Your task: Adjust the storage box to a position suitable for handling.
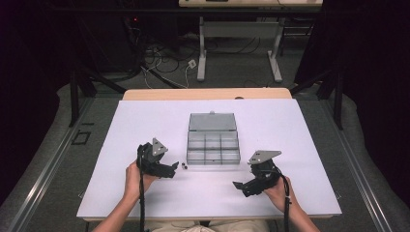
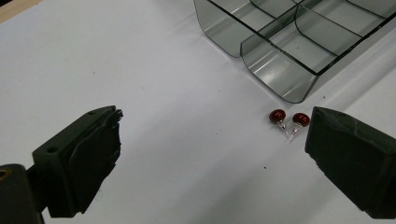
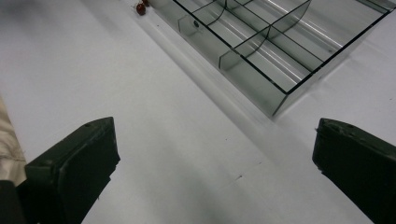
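Left gripper [image 2: 212, 154], jaws wide apart, nears two red earrings [image 2: 289, 119], apparently studs, below the clear organizer box [image 2: 280, 70]; right gripper [image 3: 215, 163] gapes empty.

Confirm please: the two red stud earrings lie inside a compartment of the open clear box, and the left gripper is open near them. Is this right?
Not quite. The two red stud earrings lie on the white table, just outside the open clear box, as the left gripper view shows. The left gripper is indeed open near them.
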A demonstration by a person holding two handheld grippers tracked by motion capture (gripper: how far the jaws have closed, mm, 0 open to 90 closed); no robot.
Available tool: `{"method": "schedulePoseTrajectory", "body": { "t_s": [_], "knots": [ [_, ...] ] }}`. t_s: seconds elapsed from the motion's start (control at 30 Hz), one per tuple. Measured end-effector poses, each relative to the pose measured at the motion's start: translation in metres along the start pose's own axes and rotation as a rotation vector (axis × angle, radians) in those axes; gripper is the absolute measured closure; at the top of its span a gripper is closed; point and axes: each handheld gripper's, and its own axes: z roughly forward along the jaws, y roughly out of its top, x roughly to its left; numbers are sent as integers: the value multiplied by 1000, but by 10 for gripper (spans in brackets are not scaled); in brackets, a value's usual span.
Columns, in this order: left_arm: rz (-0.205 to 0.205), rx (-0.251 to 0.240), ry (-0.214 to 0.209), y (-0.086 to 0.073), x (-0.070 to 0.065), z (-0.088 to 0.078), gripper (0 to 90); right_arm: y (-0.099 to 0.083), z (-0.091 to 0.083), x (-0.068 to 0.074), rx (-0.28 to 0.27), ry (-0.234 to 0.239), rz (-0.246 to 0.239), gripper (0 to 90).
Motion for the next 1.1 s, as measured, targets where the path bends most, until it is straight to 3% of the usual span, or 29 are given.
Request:
{"method": "schedulePoseTrajectory", "body": {
  "t_s": [0.57,1.1],
  "knots": [
    [-10,-1,-2,-6,-1,-1,34,-15,-5,6,28,0,-1,0],
    [3,4,-9,-2,-6,-2,35,-17,-8,7,16,-9,-18,0]
  ]
}}
